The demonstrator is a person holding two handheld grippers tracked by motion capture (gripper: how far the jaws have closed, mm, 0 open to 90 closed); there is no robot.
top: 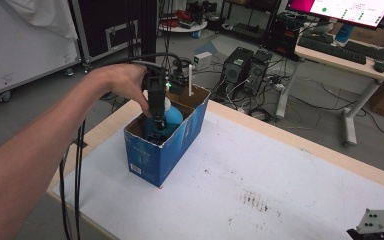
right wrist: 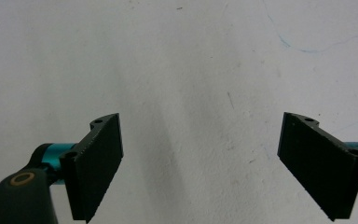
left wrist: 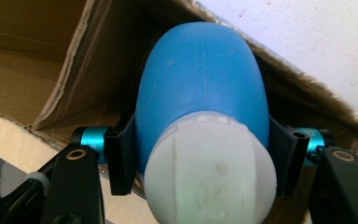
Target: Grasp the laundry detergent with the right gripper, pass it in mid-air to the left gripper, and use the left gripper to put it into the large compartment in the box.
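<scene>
**Blue bottle gripped at the mouth of the box**

At the left of the high view, the person's left hand (top: 125,82) reaches over the far end of the blue cardboard box (top: 166,145), which stands open-topped on the white table cover (top: 260,175). The left gripper (top: 156,117) points down into the box, and its jaws are clenched on either side of a blue bottle (left wrist: 200,84) with a white cap (left wrist: 212,168). In the left gripper view the pads press the bottle's flanks just above the cap, with the torn brown flaps of the box around it (whether the bottle is going in or coming out cannot be judged from here).

The risk, as I read it: the bottle's body is smooth and rounded, and the grip sits near the cap end, so it could pivot or slip between the pads. It could also catch the ragged flap edge and drag the light box along.

At the far right, the right gripper (right wrist: 200,163) hangs over bare white surface, its jaws spread wide, holding nothing.
</scene>
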